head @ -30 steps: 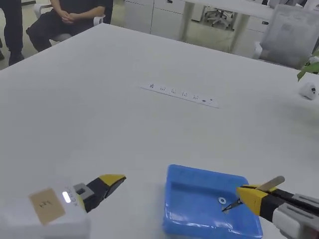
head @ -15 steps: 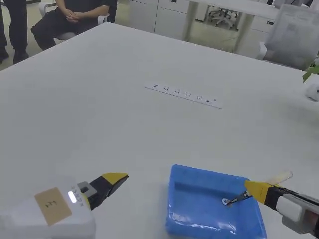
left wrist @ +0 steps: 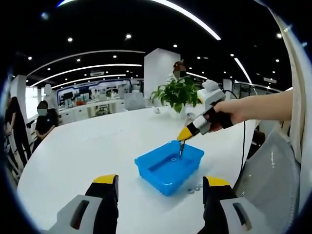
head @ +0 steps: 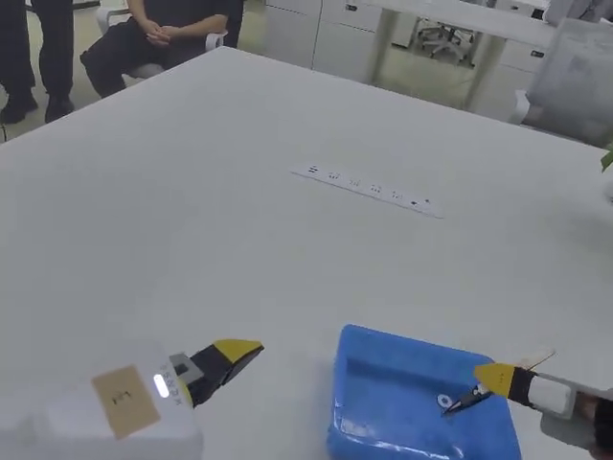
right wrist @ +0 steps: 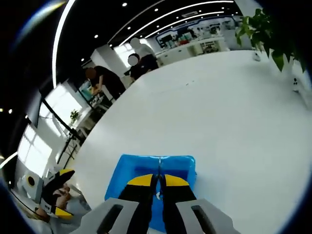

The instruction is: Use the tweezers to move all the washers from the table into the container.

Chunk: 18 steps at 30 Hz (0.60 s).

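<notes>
Your right tool (head: pixel 498 380) is pressed together on the tweezers (head: pixel 466 398), whose tips reach down into the blue container (head: pixel 402 343), right by a washer (head: pixel 443 401) on its floor. Your left tool (head: pixel 238 351) hangs spread over the worktop (head: pixel 192 211), left of the container. Other washers (left wrist: pixel 195 187) lie on the worktop just beside the container.

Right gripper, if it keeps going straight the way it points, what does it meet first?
Likely the blue container's floor, near the washer; the right gripper's tweezers point down into it.
</notes>
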Motion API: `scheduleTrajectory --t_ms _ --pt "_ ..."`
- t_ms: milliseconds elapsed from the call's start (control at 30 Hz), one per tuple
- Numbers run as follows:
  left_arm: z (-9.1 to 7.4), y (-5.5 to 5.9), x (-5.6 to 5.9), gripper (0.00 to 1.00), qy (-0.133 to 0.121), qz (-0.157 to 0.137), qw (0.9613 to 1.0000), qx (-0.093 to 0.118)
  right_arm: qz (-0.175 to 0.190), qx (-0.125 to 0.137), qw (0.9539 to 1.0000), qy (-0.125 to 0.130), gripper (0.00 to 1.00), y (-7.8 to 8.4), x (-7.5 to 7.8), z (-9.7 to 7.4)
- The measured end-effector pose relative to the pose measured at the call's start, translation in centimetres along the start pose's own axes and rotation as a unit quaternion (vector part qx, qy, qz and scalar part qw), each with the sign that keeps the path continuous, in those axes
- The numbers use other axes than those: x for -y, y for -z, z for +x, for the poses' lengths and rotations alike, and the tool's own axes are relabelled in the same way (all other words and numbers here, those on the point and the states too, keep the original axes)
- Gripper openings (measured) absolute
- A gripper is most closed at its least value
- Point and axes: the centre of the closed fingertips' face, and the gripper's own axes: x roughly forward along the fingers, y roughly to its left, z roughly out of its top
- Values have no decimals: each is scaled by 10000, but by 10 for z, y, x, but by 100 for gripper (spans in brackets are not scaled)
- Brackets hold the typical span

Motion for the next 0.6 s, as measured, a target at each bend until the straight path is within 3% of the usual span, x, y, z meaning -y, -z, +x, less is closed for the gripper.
scheduleTrajectory --t_ms 300,600 --pt "-1 -1 -2 70 -46 -21 10000 23 -151 -400 9991 85 3 5 1 13" --pt "1 -1 2 70 48 8 10000 -4 -346 -565 9976 196 3 8 0 21"
